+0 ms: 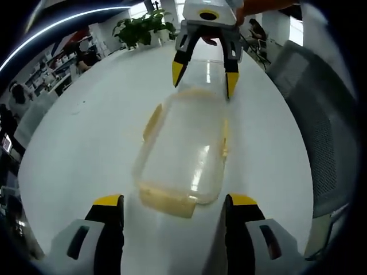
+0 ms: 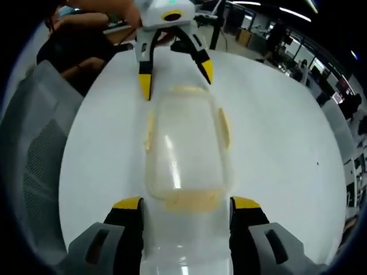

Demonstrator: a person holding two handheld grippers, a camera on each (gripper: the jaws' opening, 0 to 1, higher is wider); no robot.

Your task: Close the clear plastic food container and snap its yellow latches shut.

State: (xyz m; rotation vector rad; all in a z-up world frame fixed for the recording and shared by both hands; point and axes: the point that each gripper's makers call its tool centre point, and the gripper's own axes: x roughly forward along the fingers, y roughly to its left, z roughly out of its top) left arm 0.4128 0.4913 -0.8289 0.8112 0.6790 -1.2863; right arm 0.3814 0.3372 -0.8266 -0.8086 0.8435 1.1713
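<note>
The clear plastic container [image 1: 183,149] lies on the white table [image 1: 86,132] with its lid resting on top. Pale yellow latches show on its long sides [image 1: 152,121] and at both ends; whether they are snapped down I cannot tell. My left gripper [image 1: 175,203] stands open just short of the near end latch [image 1: 169,205], touching nothing. Facing it from the far end is my right gripper [image 1: 205,80], open, its yellow tips straddling that end. In the right gripper view the container [image 2: 186,143] lies between my open right gripper [image 2: 187,204] and the open left gripper [image 2: 176,80].
A grey mesh chair [image 1: 321,132] stands beside the table, also seen as the chair [image 2: 34,149] in the right gripper view. A potted plant [image 1: 140,26] sits at the table's far end. A person's hand [image 2: 109,11] holds the left gripper. Office desks and people are behind.
</note>
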